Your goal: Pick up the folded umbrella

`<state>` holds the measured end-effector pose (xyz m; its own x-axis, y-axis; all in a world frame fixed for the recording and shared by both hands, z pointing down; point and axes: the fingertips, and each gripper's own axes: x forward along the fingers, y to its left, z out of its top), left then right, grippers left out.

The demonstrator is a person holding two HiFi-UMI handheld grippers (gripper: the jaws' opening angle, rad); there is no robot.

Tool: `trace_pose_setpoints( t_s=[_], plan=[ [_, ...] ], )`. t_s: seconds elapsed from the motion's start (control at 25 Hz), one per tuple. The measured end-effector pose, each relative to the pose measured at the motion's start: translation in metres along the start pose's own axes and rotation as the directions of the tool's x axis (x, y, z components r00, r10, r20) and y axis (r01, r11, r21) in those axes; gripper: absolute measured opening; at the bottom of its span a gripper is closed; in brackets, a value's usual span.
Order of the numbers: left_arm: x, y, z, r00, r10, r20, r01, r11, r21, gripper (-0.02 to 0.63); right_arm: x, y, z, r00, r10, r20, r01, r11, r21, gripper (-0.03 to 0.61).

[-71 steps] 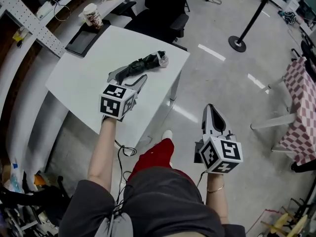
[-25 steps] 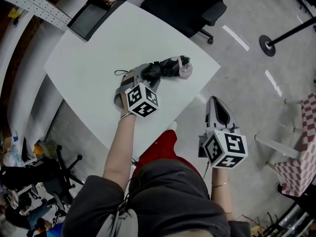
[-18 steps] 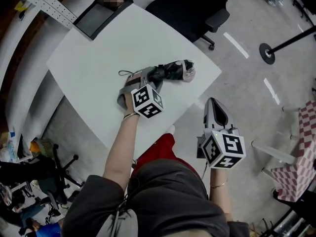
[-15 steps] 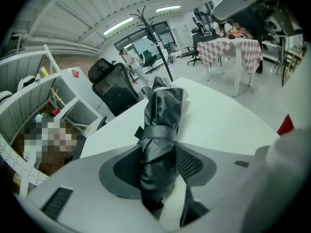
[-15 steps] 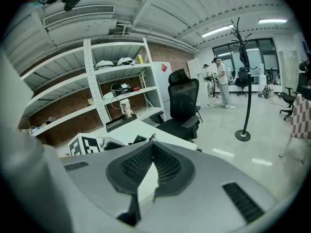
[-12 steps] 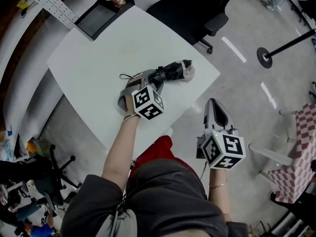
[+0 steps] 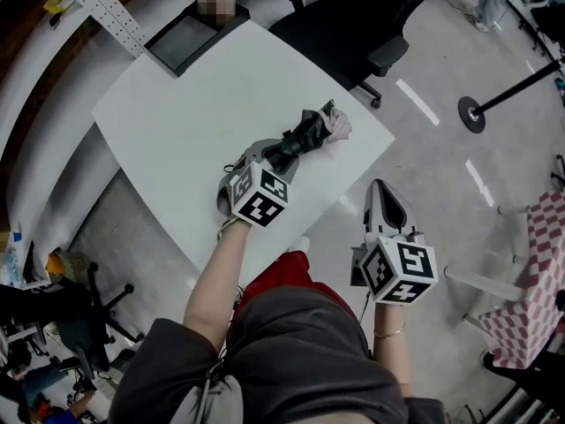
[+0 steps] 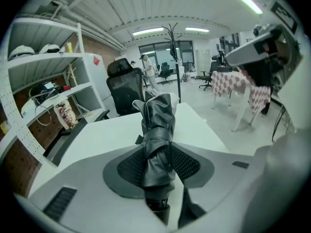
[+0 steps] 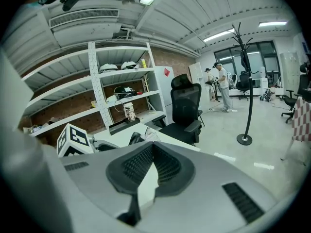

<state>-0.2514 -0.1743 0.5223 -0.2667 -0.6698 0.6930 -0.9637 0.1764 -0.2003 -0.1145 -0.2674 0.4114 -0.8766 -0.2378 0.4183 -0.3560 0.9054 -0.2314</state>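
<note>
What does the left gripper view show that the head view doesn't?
Only the left gripper view: the left gripper's ribbed pads against the black folded umbrella, jaws closing on it, and a black strap round it. Only the head view: the left gripper's marker cube and the person's forearm. Both: the umbrella, the white table and a black office chair.

The folded umbrella [image 7: 303, 136] is black, the table [image 7: 177, 117] white, the tablecloth [image 8: 233, 84] red-and-white checked.
</note>
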Motion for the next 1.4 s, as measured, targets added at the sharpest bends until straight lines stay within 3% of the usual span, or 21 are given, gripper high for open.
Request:
trace_pose_setpoints(
  t_s=[0.12, 0.44, 0.92, 1.12, 1.4],
  plan=[
    [-0.017, 0.002, 0.01, 0.998, 0.0, 0.058, 0.003, 0.998, -0.06, 0.172, -0.001, 0.005, 0.002, 1.0, 0.009, 0.005, -0.009, 1.0, -0.011, 0.018],
    [-0.059, 0.008, 0.037, 0.984, 0.035, 0.174, -0.012, 0.992, -0.129, 0.172, -0.002, 0.026, 0.012, 0.998, 0.053, 0.02, -0.052, 0.998, -0.042, 0.018],
    [-0.106, 0.002, 0.078, 0.945, 0.135, 0.298, -0.065, 0.97, -0.234, 0.172, -0.005, 0.025, 0.029, 0.988, 0.151, 0.037, -0.148, 0.985, -0.086, 0.018],
    [-0.126, -0.006, 0.086, 0.922, 0.223, 0.317, -0.121, 0.943, -0.311, 0.172, -0.011, 0.025, 0.041, 0.971, 0.238, 0.028, -0.232, 0.965, -0.125, 0.018],
    [-0.156, -0.029, 0.089, 0.881, 0.352, 0.316, -0.202, 0.884, -0.421, 0.172, -0.028, 0.024, 0.043, 0.935, 0.355, 0.008, -0.348, 0.921, -0.176, 0.018]
  ],
)
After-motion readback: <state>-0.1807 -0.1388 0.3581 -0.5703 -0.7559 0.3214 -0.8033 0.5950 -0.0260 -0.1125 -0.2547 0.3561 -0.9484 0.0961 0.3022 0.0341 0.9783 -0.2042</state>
